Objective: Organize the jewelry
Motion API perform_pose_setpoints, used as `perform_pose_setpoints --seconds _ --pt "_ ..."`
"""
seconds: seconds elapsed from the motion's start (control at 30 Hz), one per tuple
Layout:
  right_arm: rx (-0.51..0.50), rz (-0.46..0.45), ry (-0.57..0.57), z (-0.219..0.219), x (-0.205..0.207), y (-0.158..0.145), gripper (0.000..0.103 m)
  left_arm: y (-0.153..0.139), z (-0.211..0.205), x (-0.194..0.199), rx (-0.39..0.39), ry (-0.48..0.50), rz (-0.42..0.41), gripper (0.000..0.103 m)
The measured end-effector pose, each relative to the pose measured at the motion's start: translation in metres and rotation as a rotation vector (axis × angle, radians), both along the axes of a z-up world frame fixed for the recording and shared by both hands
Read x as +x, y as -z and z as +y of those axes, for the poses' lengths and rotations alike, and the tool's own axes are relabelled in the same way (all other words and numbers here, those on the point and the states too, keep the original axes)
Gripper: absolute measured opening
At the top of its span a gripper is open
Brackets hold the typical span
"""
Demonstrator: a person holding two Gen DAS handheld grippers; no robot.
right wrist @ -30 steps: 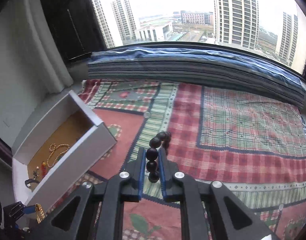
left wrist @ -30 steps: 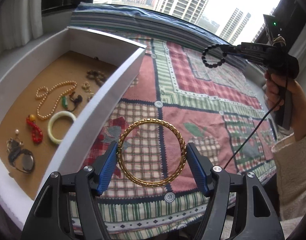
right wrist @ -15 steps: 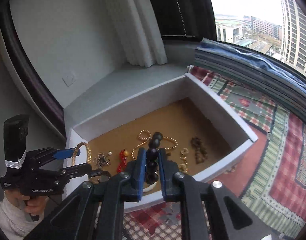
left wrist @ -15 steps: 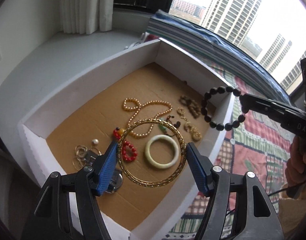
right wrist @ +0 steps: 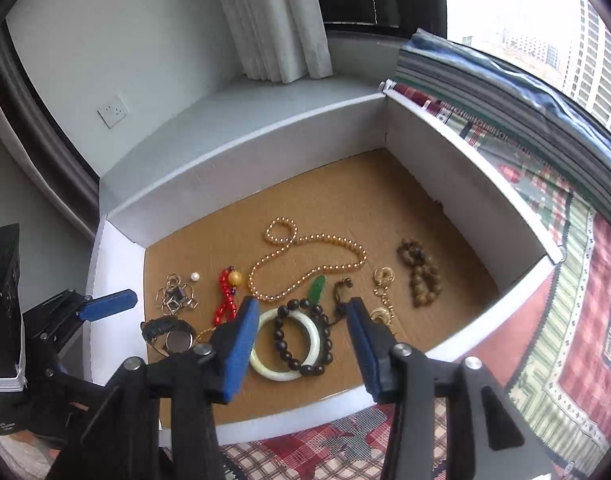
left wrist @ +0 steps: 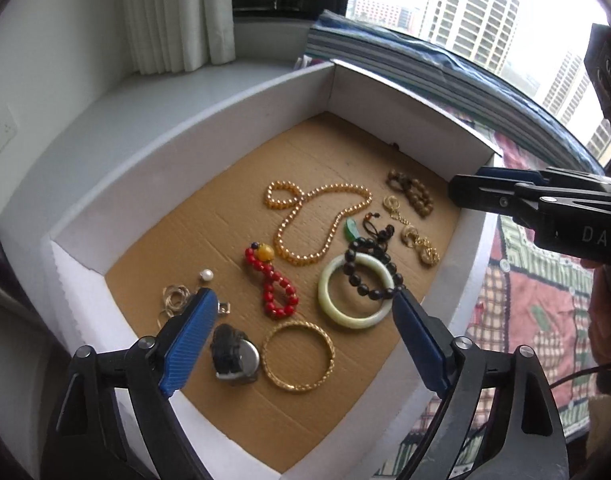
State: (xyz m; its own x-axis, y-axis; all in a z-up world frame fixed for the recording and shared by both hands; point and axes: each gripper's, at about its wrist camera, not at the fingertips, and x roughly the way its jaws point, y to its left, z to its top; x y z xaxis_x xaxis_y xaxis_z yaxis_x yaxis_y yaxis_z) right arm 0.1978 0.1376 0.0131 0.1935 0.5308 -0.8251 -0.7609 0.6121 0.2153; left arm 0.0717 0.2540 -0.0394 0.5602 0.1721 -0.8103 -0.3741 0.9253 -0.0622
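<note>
Both the left tool (left wrist: 301, 328) and right tool (right wrist: 301, 332) are spread wide, empty. The gold braided bangle (left wrist: 298, 356) and black beaded bracelet (right wrist: 303, 336) are laid flat in the white box (left wrist: 209, 128).

Gold bangle (left wrist: 298, 356): released from the left hand-held gripper (left wrist: 301, 344), whose jaws now stand wide apart; it lies flat on the box (left wrist: 233, 112) floor near the front wall, beside the watch (left wrist: 235, 358). Black bead bracelet (right wrist: 302, 335): dropped by the right hand-held gripper (right wrist: 301, 344), likewise spread open, and resting across the jade bangle (right wrist: 284, 368).
</note>
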Motion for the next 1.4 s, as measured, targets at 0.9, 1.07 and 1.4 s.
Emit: perform_pose_setpoints --seconds 0.9,1.07,1.4 --pt "-0.106 -0.224 0.009 0.007 -0.062 -0.039 0.083 -0.046 0.019 -0.061 0.090 -0.327 0.013 0.102" --pt "-0.130 -0.186 0.024 0.012 -0.059 -0.030 0.082 -0.046 0.026 -0.067 0.070 -0.358 0.016 0.102" --pt "-0.146 -0.183 0.037 0.015 -0.059 -0.027 0.082 -0.050 0.030 -0.065 0.096 -0.376 0.017 0.102"
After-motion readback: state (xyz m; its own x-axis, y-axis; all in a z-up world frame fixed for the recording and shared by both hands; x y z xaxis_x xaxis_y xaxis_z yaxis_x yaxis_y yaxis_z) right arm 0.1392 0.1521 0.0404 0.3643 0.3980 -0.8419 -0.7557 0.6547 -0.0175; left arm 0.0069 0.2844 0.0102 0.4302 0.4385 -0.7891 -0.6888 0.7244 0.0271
